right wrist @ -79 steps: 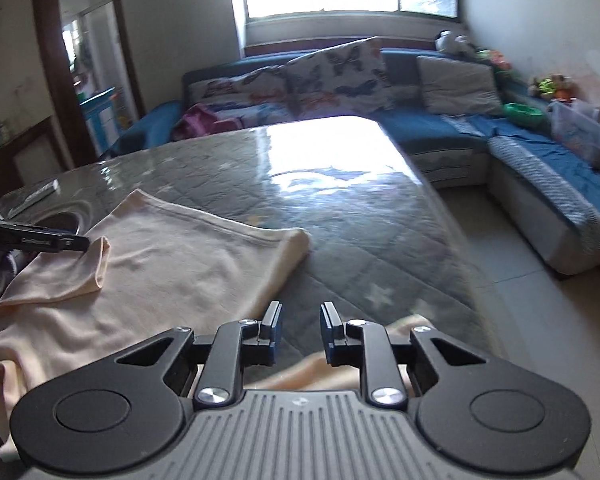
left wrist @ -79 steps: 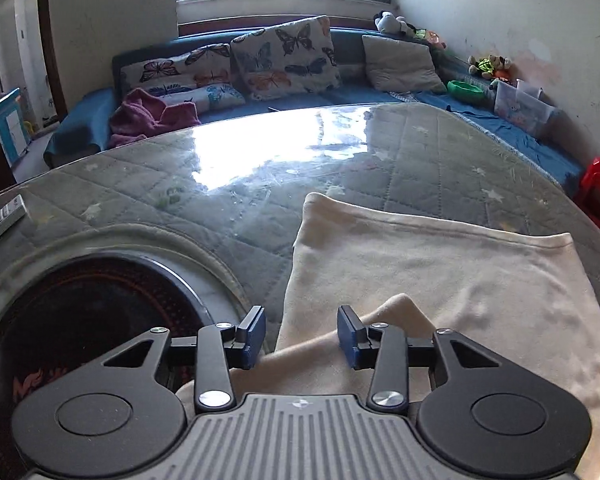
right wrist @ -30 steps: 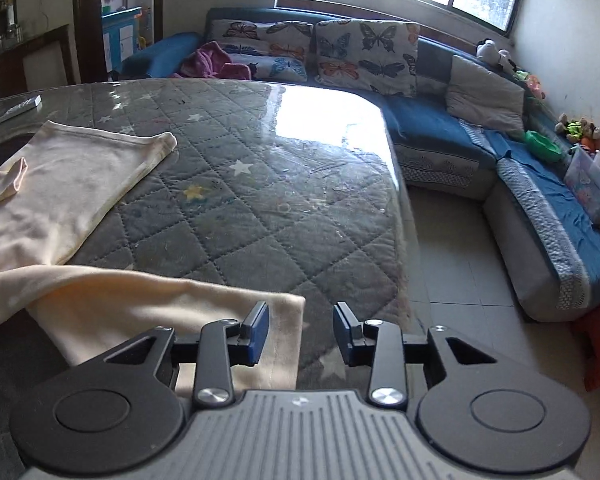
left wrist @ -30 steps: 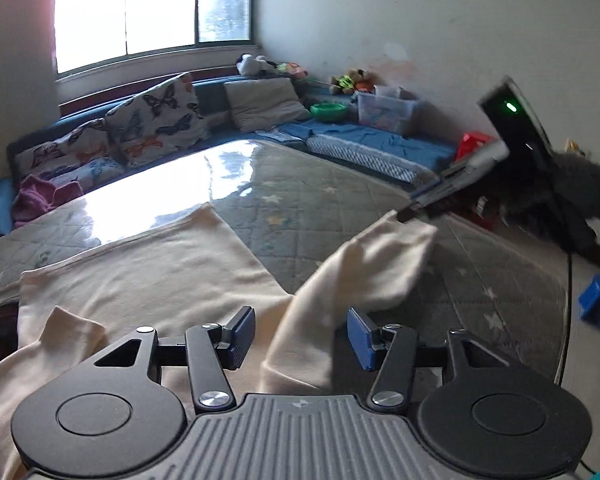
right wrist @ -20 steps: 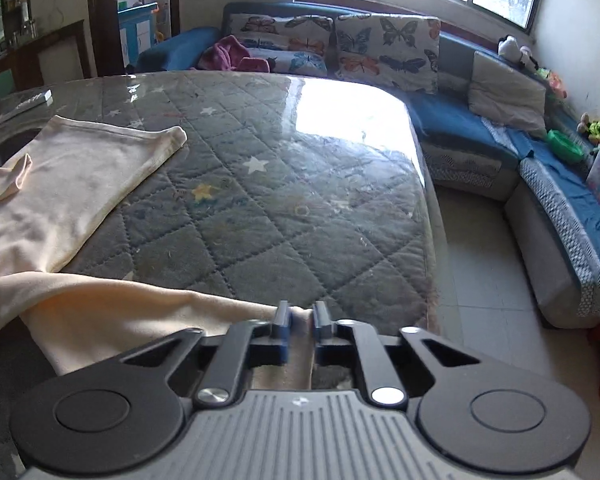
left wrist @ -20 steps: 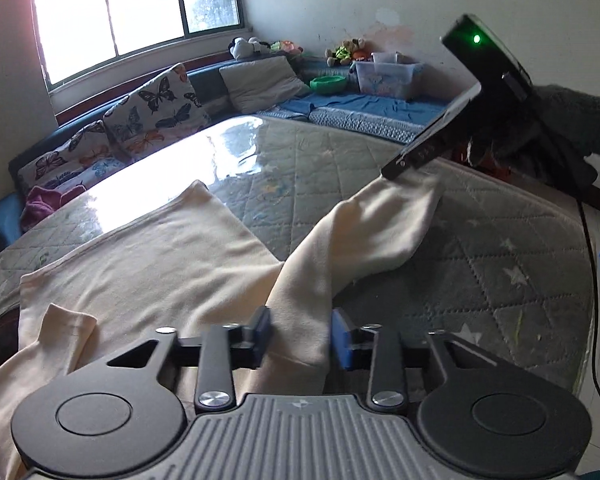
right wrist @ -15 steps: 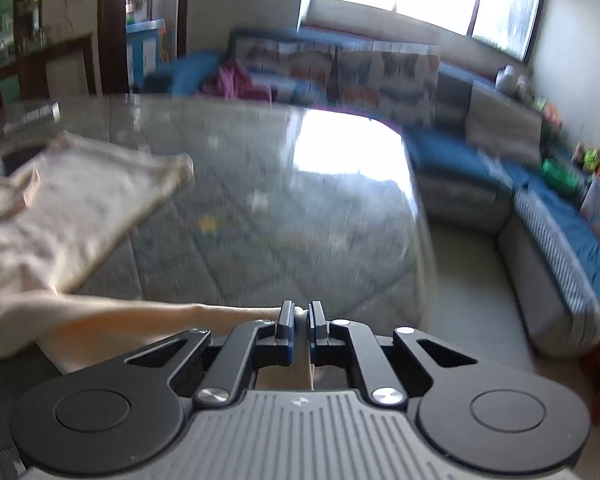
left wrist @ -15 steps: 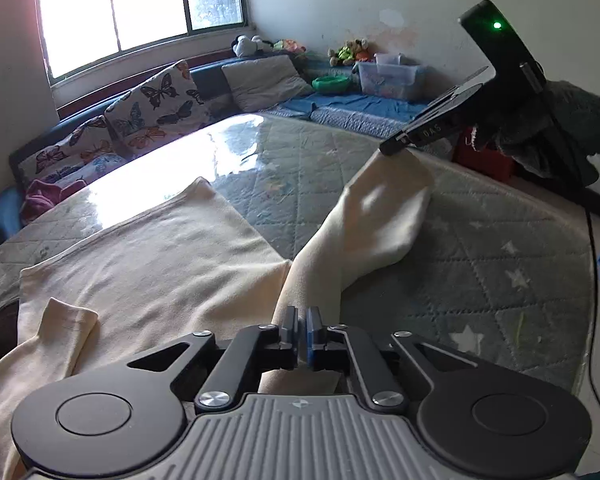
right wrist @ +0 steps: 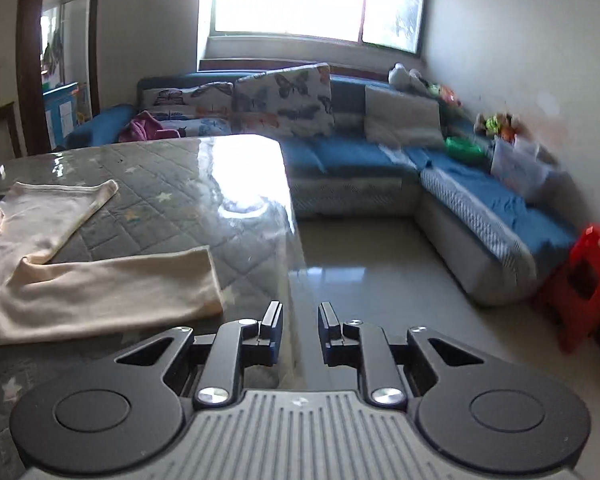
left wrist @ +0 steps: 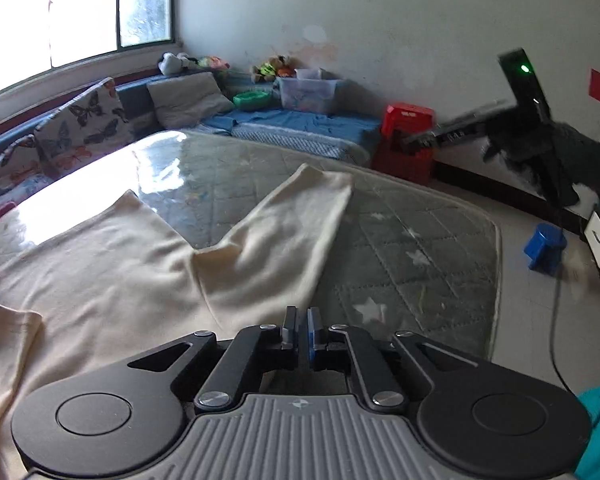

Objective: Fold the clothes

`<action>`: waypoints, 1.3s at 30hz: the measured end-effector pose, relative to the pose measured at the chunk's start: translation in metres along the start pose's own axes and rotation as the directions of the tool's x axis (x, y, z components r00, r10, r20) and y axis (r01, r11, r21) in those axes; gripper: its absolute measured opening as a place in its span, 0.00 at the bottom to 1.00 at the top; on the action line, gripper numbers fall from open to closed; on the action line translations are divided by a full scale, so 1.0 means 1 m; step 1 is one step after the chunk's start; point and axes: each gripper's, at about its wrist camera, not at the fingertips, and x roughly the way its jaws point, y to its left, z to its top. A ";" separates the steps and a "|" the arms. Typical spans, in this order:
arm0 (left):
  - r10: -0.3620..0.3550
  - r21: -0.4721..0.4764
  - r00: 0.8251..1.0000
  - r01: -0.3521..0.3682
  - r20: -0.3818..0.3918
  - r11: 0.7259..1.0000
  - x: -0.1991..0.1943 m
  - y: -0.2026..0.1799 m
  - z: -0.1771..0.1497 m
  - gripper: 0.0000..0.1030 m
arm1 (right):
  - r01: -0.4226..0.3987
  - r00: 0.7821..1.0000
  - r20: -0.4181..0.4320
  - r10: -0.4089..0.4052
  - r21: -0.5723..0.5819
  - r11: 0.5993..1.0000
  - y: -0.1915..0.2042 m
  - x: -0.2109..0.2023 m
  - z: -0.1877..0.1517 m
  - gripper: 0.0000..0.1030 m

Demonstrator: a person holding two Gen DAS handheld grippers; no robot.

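While lying flat on the quilted table (left wrist: 440,240), the cream garment (left wrist: 112,264) is running its leg (right wrist: 112,284) lengthwise twd the table edge. L gripper (left wrist: 299,322), nearer, is sitting shut at the hem w/ no cloth visibly pinched; R gripper (right wrist: 299,326), jaws just opening, empty, is hanging right of the cuff.

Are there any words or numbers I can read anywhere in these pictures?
None can be read.
Black right gripper side: pale marks, too blurred.
Red plastic stool top: pale label, too small.
Grey ribbed gripper housing: a small emblem, no letters.
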 end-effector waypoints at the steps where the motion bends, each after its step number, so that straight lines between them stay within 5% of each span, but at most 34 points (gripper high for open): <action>1: 0.019 -0.015 1.000 -0.019 0.004 1.000 0.001 0.002 0.002 0.06 | -0.013 1.000 0.000 0.013 -0.007 1.000 0.004 -0.001 0.001 0.17; 7: 0.091 -0.104 0.996 -0.093 -0.022 0.990 -0.002 0.016 -0.004 0.13 | -0.143 0.989 -0.035 0.142 -0.049 0.988 0.052 0.029 0.013 0.24; 11: 0.184 -0.175 0.983 -0.185 -0.026 0.967 -0.018 0.038 -0.008 0.28 | -0.201 0.978 -0.078 0.196 -0.067 0.977 0.079 0.062 0.021 0.28; 18: 0.426 -0.240 0.903 -0.426 -0.053 0.872 -0.033 0.095 -0.012 0.40 | -0.148 0.983 -0.114 0.147 -0.006 0.989 0.073 0.087 0.021 0.28; 22: 0.491 -0.225 0.866 -0.498 -0.090 0.837 -0.013 0.121 -0.011 0.40 | -0.128 0.985 -0.116 0.128 0.007 0.992 0.067 0.087 0.019 0.29; 25: 0.499 -0.237 0.858 -0.513 -0.119 0.825 0.002 0.136 -0.014 0.40 | -0.120 0.986 -0.116 0.118 -0.005 0.993 0.070 0.085 0.018 0.30; 28: 0.482 -0.259 0.863 -0.505 -0.151 0.823 0.013 0.146 -0.018 0.38 | -0.115 0.987 -0.117 0.113 -0.009 0.993 0.071 0.085 0.018 0.30; 32: 0.467 -0.280 0.871 -0.491 -0.154 0.825 0.016 0.149 -0.021 0.20 | -0.111 0.987 -0.122 0.108 -0.020 0.994 0.072 0.086 0.020 0.30; 39: 0.484 -0.313 0.862 -0.505 -0.148 0.804 0.008 0.153 -0.017 0.04 | -0.083 0.990 -0.115 0.077 -0.057 0.995 0.082 0.083 0.025 0.31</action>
